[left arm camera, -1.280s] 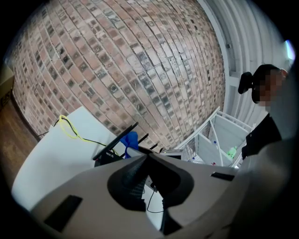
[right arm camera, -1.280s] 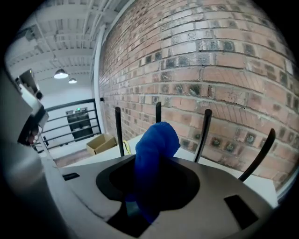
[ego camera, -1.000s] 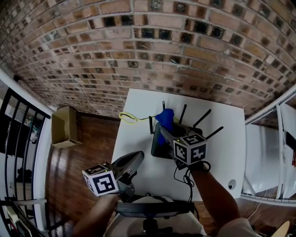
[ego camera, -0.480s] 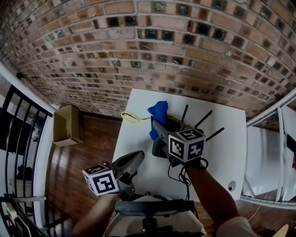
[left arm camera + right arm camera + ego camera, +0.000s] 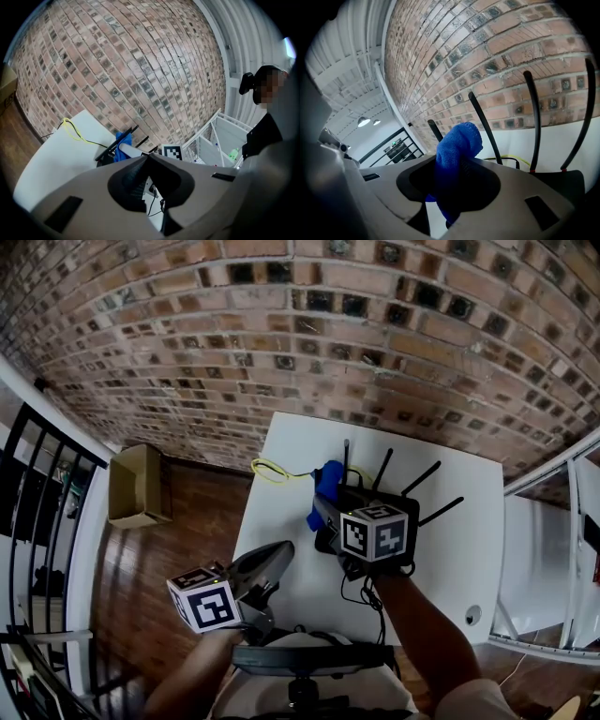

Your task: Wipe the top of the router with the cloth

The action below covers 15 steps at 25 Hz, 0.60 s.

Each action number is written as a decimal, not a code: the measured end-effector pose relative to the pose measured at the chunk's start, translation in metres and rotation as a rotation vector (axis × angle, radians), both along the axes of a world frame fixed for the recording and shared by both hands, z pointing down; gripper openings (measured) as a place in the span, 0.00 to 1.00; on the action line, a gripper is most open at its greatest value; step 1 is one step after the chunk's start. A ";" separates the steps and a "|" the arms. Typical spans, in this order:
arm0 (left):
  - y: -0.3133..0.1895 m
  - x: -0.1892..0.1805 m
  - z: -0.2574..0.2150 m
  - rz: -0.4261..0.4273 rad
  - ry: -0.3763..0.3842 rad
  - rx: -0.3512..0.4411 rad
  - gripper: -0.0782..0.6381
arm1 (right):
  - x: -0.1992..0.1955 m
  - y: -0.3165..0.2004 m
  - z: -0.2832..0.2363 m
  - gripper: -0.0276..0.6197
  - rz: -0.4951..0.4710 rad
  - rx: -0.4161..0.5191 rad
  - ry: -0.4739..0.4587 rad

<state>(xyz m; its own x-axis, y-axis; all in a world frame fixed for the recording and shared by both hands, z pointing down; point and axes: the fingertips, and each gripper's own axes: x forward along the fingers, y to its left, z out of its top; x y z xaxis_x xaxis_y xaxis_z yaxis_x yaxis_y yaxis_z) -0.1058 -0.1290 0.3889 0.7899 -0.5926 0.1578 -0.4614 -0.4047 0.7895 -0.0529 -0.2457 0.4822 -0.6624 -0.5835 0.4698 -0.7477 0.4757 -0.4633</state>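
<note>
since the earlier frame the right tool [image 5: 323,509], clamped on the blue cloth [image 5: 326,482], has come down to the left end of the router [image 5: 364,498] on the worktop [image 5: 450,549]; next, i judge, it needs a pressed sweep across the top, while the left tool [image 5: 283,555] is idle with jaws together

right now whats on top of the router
The blue cloth, clamped in the right gripper, is at the router's left rear edge beside the antennas. The gripper's marker cube covers most of the top, so contact there cannot be seen.
</note>
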 end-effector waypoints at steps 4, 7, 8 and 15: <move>0.001 -0.005 -0.001 0.007 0.014 0.005 0.12 | -0.002 0.004 0.028 0.27 0.008 -0.075 0.042; 0.002 -0.008 0.001 0.012 0.014 0.001 0.12 | -0.003 0.007 0.044 0.27 0.015 -0.121 0.066; 0.002 -0.009 0.002 0.014 0.013 0.000 0.12 | -0.003 0.007 0.048 0.27 0.017 -0.135 0.075; 0.000 -0.010 0.000 0.032 0.029 0.002 0.12 | -0.003 0.014 0.075 0.28 0.027 -0.217 0.140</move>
